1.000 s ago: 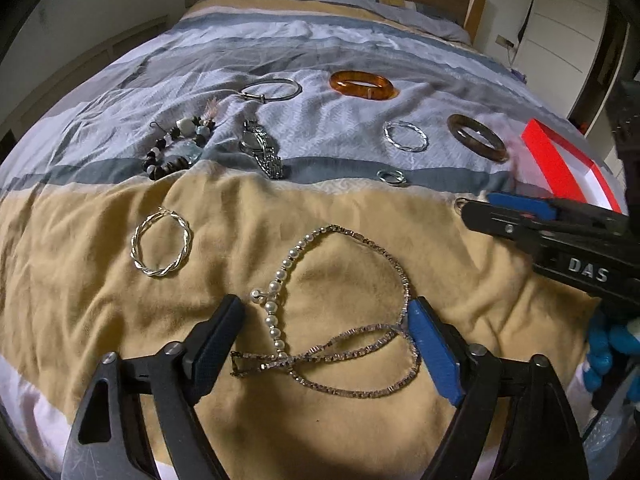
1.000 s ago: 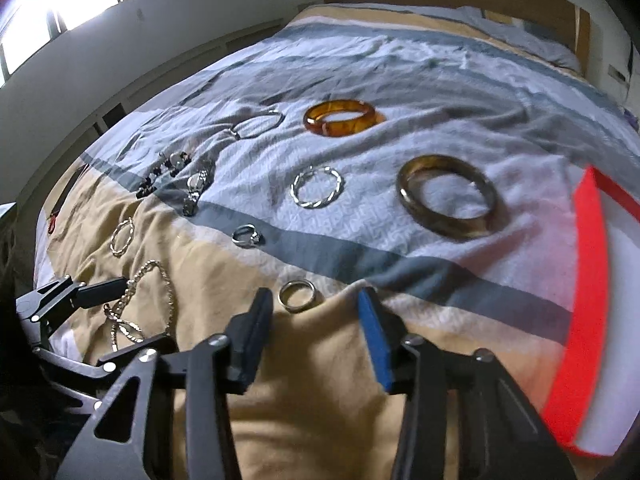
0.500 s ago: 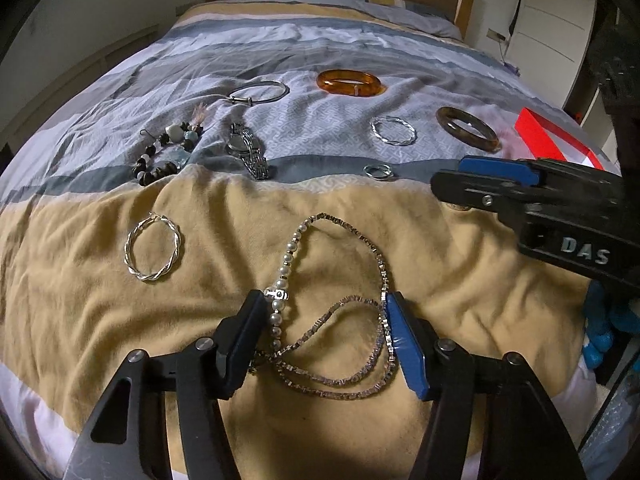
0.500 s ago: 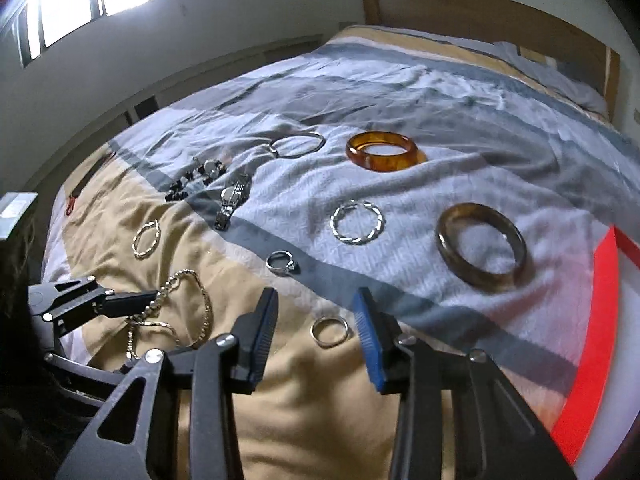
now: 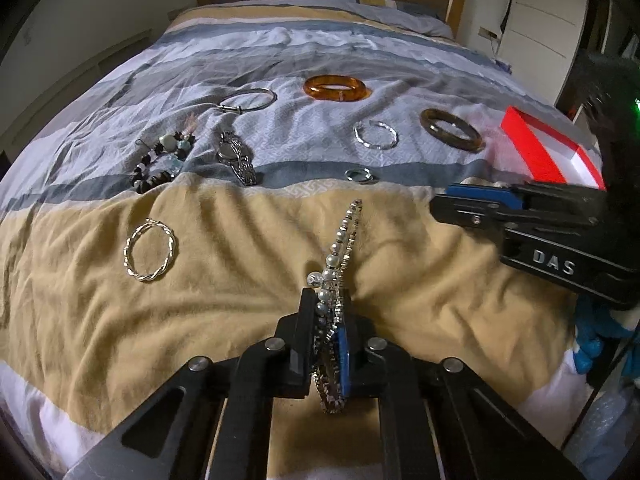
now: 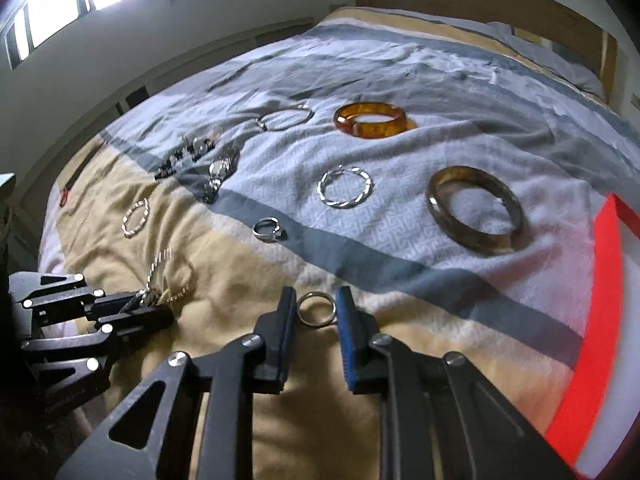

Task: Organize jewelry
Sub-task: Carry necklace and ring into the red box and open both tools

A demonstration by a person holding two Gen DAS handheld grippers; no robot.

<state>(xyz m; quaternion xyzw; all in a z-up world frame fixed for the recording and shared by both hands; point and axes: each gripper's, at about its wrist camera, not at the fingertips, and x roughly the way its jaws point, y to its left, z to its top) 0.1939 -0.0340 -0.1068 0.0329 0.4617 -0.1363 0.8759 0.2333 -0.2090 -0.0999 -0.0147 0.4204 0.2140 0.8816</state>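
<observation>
Left claw — jaws just closed, clenched on the pearl-and-chain necklace, which bunches upright off the yellow band of the bed cover. Right claw — jaws just narrowed around a plain ring lying on the bed; contact unclear. Bangles, hoops and a watch lie beyond; red box to the right.

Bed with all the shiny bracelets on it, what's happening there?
A person is sorting jewelry spread over the bed with two hand-held grabbers. The left tool has just closed on a pearl and chain necklace, bunching it up. The right tool has been closing around a small plain ring, which sits between its fingers on the yellow blanket. A red box waits beside the jewelry.
</observation>
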